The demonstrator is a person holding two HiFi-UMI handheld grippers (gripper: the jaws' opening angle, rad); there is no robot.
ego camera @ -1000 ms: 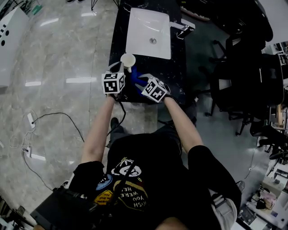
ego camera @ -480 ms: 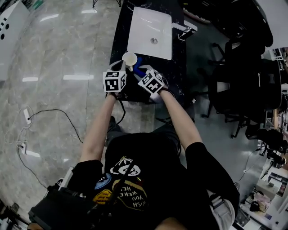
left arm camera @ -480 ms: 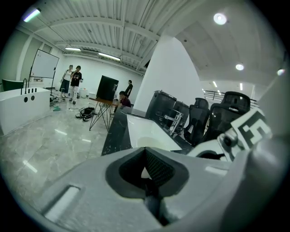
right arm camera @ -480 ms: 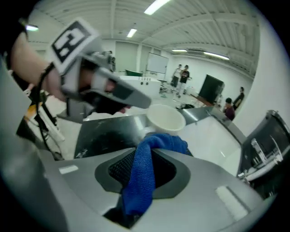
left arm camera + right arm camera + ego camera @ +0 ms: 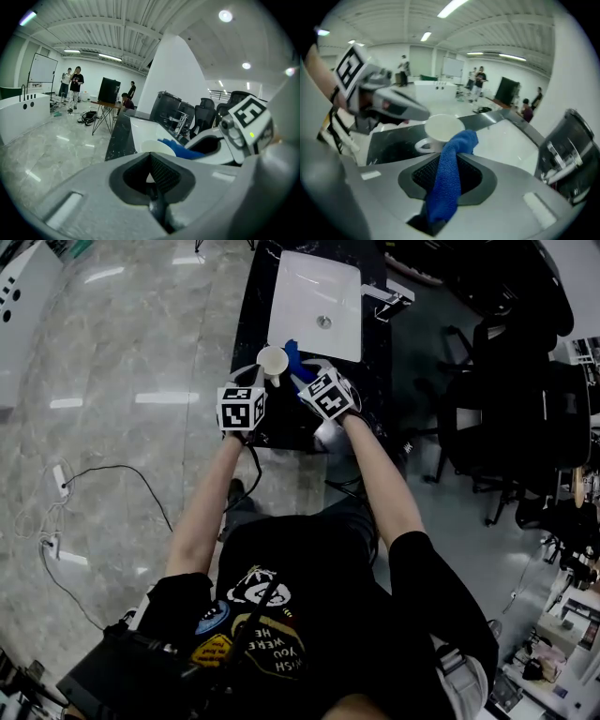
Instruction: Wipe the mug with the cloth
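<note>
A white mug (image 5: 272, 361) stands on the black counter (image 5: 251, 306) just in front of the sink. My left gripper (image 5: 251, 381) comes at it from the near left. In the left gripper view the left gripper (image 5: 151, 174) is shut, with a sliver of the mug (image 5: 154, 146) showing between its pads. My right gripper (image 5: 449, 182) is shut on a blue cloth (image 5: 451, 168). The cloth's free end lies against the rim of the mug (image 5: 442, 127). From above, the cloth (image 5: 292, 358) sits at the mug's right side, ahead of the right gripper (image 5: 305, 381).
A white sink basin (image 5: 315, 292) is set into the counter beyond the mug, with a chrome faucet (image 5: 385, 298) at its right. Black office chairs (image 5: 525, 399) crowd the right side. Cables (image 5: 94, 488) lie on the marble floor at the left.
The right gripper has carried the blue cloth forward along the counter, from beside the left gripper up to the mug's right rim. The left gripper and the mug have stayed in place.
</note>
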